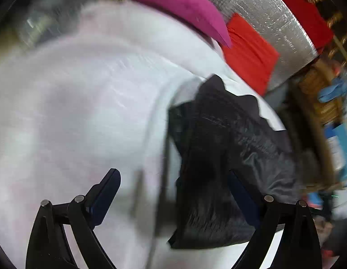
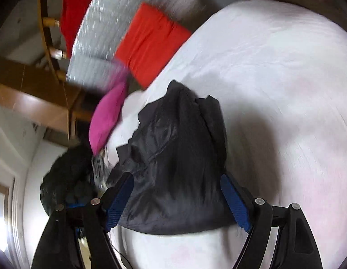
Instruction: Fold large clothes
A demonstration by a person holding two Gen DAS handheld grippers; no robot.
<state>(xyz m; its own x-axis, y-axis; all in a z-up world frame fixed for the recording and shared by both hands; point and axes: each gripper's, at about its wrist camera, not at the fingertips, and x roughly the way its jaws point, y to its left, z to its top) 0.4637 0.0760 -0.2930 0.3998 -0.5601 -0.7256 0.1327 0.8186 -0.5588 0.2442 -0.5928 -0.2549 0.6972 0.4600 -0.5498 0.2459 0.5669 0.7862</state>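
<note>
The black garment (image 2: 175, 157) lies in a crumpled heap on the white sheet (image 2: 274, 78), bunched up with its shiny fabric creased and one edge poking toward the far side of the bed. My right gripper (image 2: 176, 198) has its jaws spread wide, one blue pad on each side of the heap, and neither pad presses into the cloth, so I hold nothing there. From my left wrist I see the same black garment (image 1: 220, 157) lying to the right, over the white sheet (image 1: 83, 112); my left gripper (image 1: 173, 190) is also released, its near finger (image 1: 106, 190) over bare sheet and the other finger partly hidden behind the dark fabric, so I cannot tell if that one touches it. Beyond the heap a folded red cloth (image 2: 148, 44) rests at the sheet's edge on a silver quilted mat (image 2: 119, 11), and a magenta cloth (image 2: 106, 116) lies just beside it. Both views are blurred, and a wooden frame (image 2: 27, 85) shows past the bed.
</note>
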